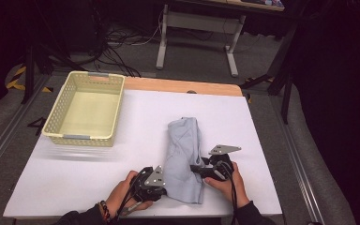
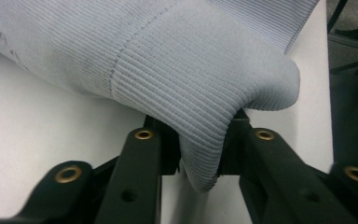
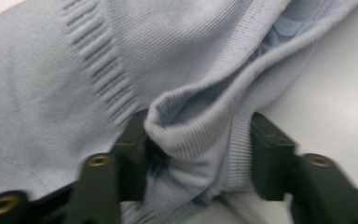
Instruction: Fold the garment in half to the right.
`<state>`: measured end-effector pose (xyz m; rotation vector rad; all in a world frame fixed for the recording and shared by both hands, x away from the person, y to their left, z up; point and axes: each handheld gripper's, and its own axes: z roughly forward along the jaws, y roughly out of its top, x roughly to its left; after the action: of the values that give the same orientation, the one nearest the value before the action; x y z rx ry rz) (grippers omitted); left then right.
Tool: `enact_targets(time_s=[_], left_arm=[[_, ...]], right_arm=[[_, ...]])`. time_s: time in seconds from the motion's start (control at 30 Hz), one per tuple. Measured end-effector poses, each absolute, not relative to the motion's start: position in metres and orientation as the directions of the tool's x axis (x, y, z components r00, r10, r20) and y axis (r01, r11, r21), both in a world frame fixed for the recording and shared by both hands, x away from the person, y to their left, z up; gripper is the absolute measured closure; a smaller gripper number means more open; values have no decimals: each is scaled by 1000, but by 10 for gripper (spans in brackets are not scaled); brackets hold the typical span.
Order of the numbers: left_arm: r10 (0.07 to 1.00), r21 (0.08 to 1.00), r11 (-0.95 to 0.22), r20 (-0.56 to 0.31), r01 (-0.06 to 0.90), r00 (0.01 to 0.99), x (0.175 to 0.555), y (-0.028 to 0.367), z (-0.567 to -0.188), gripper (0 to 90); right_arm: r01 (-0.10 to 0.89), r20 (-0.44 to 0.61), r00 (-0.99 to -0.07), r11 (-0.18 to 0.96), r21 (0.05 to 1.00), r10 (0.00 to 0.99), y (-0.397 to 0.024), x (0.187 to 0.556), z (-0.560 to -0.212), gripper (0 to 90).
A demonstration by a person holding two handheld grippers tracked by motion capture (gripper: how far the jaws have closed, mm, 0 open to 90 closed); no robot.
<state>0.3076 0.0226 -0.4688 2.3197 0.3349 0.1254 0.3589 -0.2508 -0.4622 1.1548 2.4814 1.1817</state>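
A light blue knitted garment [image 1: 183, 150] lies folded in a long strip on the white table [image 1: 65, 178], near the front edge. My left gripper [image 1: 165, 186] is at its near left corner. In the left gripper view the jaws [image 2: 198, 140] pinch a fold of the ribbed hem [image 2: 191, 70], which bulges up over them. My right gripper [image 1: 195, 168] comes in from the garment's right side. In the right gripper view a bunched fold of ribbed edge [image 3: 200, 126] fills the gap of the gripper [image 3: 198, 140] and touches both pads.
A pale yellow plastic basket [image 1: 82, 137] stands at the table's back left. A wooden strip [image 1: 183, 85] runs along the far edge. Beyond it are a desk's white legs [image 1: 161, 47] and cables on the floor.
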Motion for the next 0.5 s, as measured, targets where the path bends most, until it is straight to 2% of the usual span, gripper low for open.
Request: enact_targets(time_s=[0.1,0.13,0.17,0.4,0.47,0.5], left_arm=[[285,717,-672,21,184,958,308,20,-468,800],[285,717,-672,21,184,958,308,20,-468,805],[311,711,-678,50,185,949,308,19,-467,807],[391,718,-664,91,212,916,329,23,-467,809],[430,734,-623,31,271,902,339,29,-469,808],[430,734,-623,31,271,902,339,29,-469,808]], right_arm=[[554,150,-705,407,726,693,-248,359,-460,676],[554,150,-705,407,726,693,-248,359,-460,676],[522,92,-709,433,734,699,-244,361,-456,712],[477,15,-686,434,764,728,-233,380,-454,719],[455,-4,-682,429,780,731,-228,393,-452,703],[455,-4,-682,429,780,731,-228,393,-452,703]])
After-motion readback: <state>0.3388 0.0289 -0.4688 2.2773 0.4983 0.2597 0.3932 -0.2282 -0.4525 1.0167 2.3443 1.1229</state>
